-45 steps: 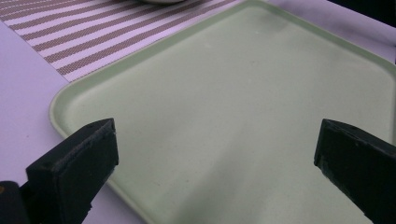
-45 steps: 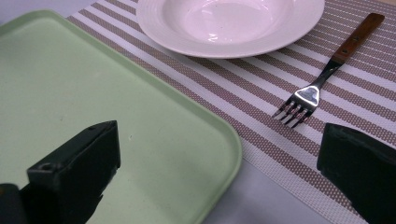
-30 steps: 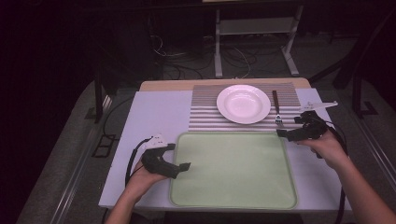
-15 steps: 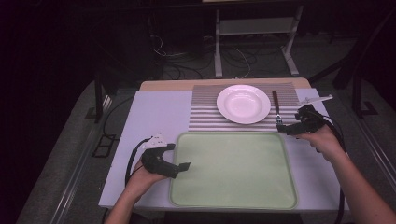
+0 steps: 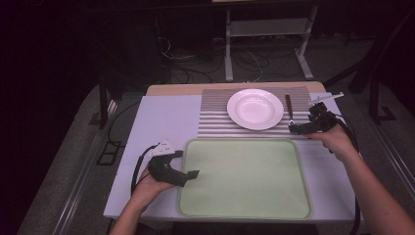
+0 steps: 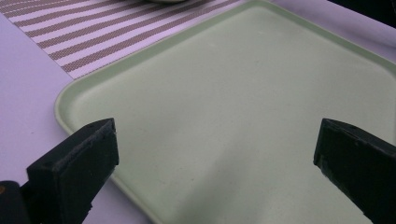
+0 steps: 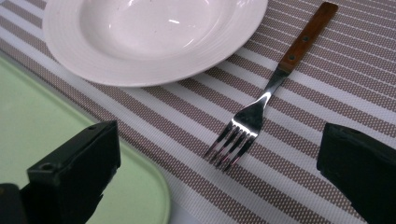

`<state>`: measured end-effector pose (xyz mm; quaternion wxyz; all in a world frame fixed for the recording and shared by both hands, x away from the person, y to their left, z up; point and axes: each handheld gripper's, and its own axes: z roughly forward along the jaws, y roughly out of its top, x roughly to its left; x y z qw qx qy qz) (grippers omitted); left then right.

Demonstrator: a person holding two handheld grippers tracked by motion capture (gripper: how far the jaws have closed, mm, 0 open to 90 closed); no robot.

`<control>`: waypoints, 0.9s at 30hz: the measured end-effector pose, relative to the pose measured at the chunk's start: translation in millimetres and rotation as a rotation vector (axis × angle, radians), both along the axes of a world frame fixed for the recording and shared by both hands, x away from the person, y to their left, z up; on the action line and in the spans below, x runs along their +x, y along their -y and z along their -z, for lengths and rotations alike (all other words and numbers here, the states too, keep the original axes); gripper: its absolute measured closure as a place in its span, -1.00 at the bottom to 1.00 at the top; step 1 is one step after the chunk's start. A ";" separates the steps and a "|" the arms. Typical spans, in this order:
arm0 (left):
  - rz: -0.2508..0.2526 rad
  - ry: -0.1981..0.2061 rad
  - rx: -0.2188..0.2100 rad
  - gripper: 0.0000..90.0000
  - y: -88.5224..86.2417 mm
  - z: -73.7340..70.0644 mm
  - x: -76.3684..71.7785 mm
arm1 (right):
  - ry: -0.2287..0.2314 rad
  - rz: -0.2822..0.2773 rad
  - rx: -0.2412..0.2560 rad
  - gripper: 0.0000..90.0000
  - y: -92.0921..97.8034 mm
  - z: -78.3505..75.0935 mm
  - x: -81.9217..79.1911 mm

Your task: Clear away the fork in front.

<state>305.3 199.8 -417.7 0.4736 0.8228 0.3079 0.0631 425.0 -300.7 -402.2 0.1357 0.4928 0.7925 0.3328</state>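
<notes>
High view: right gripper (image 5: 299, 128) sits at the tines of the wood-handled steel fork (image 5: 289, 111), which lies on the brown-striped woven placemat (image 5: 215, 117) just right of the round white ceramic plate (image 5: 255, 108). Nothing lifted yet.

Left gripper view: left gripper (image 6: 215, 149) w/ jaws wide apart over the pale green plastic tray (image 6: 233, 93), holding nothing.

Right gripper view: jaws spread, fork tines between them, no contact. Judgement: approach only; grasp & move all left to do.

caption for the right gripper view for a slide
Open right gripper poised over a wooden-handled fork beside a white plate on a striped placemat.
</notes>
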 end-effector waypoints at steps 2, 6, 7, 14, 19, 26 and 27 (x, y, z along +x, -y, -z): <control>-0.002 0.000 -0.001 -1.00 -0.2 0.0 0.0 | 0.000 0.002 -0.003 -1.00 0.4 -0.4 3.0; -0.002 0.000 0.001 -1.00 0.0 0.1 0.0 | -0.005 0.011 -0.008 -1.00 0.6 -2.0 10.5; -0.002 0.000 0.001 -1.00 0.0 0.1 0.0 | -0.005 0.011 -0.008 -1.00 0.6 -2.0 10.5; -0.004 0.002 0.004 -1.00 0.7 0.1 -0.7 | -0.012 0.026 -0.007 -0.88 1.9 -1.4 23.9; -0.004 0.004 0.004 -1.00 0.6 -0.2 -1.0 | -0.024 0.048 -0.006 -0.86 3.3 0.7 31.5; -0.006 0.005 -0.001 -1.00 0.7 -0.7 -1.3 | -0.038 0.087 -0.004 -0.69 7.6 4.6 43.6; -0.006 0.005 -0.002 -1.00 0.6 -0.8 -1.3 | -0.042 0.091 -0.007 -0.68 7.9 5.1 45.6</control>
